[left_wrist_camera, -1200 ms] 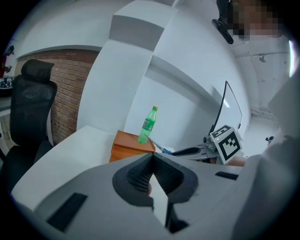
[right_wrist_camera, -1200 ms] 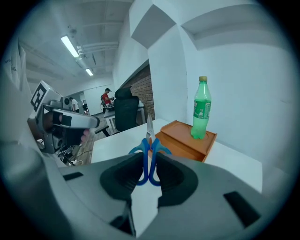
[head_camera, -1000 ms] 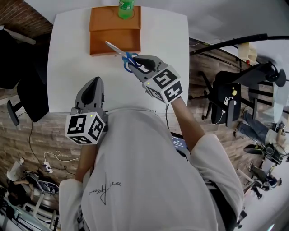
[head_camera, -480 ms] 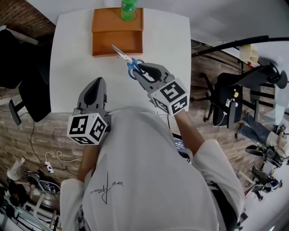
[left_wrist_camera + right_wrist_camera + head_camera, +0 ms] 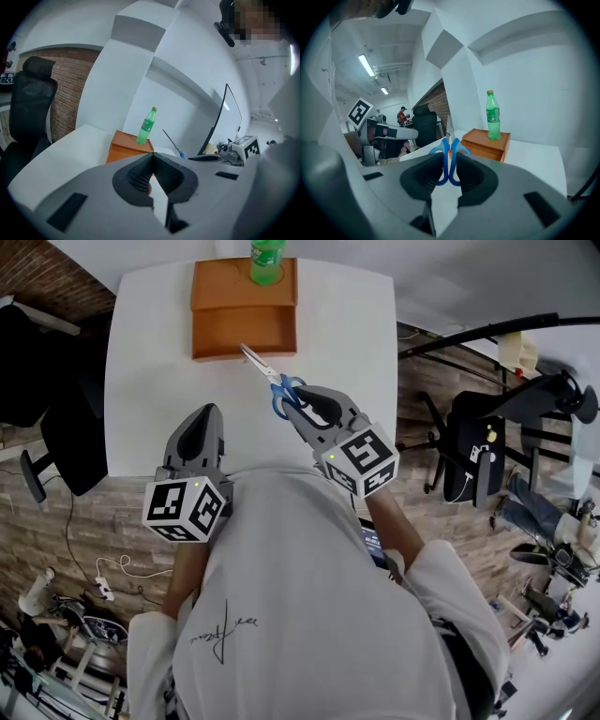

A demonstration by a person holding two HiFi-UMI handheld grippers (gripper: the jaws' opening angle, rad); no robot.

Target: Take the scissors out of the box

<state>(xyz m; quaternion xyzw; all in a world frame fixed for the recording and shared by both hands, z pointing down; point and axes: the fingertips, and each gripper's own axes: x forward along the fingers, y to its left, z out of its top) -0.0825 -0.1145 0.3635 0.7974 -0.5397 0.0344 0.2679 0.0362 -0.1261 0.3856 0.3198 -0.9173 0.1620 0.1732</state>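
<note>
Head view first: white, smooth table (image 5: 150,362) with rounded corners. An orange-brown matte box (image 5: 244,329) sits at its far edge, stepped in shape with a lower front section. A green plastic bottle (image 5: 266,261) stands on the box's back part. The right gripper (image 5: 298,399) is clamped on the scissors (image 5: 267,374) by their blue plastic loop handles. The thin metal blades point at the box and the tips end right by its near edge. The left gripper (image 5: 202,418), grey with a checkered marker cube, is over the table's near edge.

Left gripper view: the ribbed dark pads are pressed together with nothing between them. Past them you can see the box (image 5: 123,145), the bottle (image 5: 148,125), and the scissors (image 5: 171,142) up in the air beside the box, clear of it.

Right gripper view: the jaws are narrowed onto the scissors' two rounded blue loops (image 5: 440,151), squeezing them side by side. The box (image 5: 487,143) and bottle (image 5: 492,117) are beyond, toward the table's far edge.
</note>
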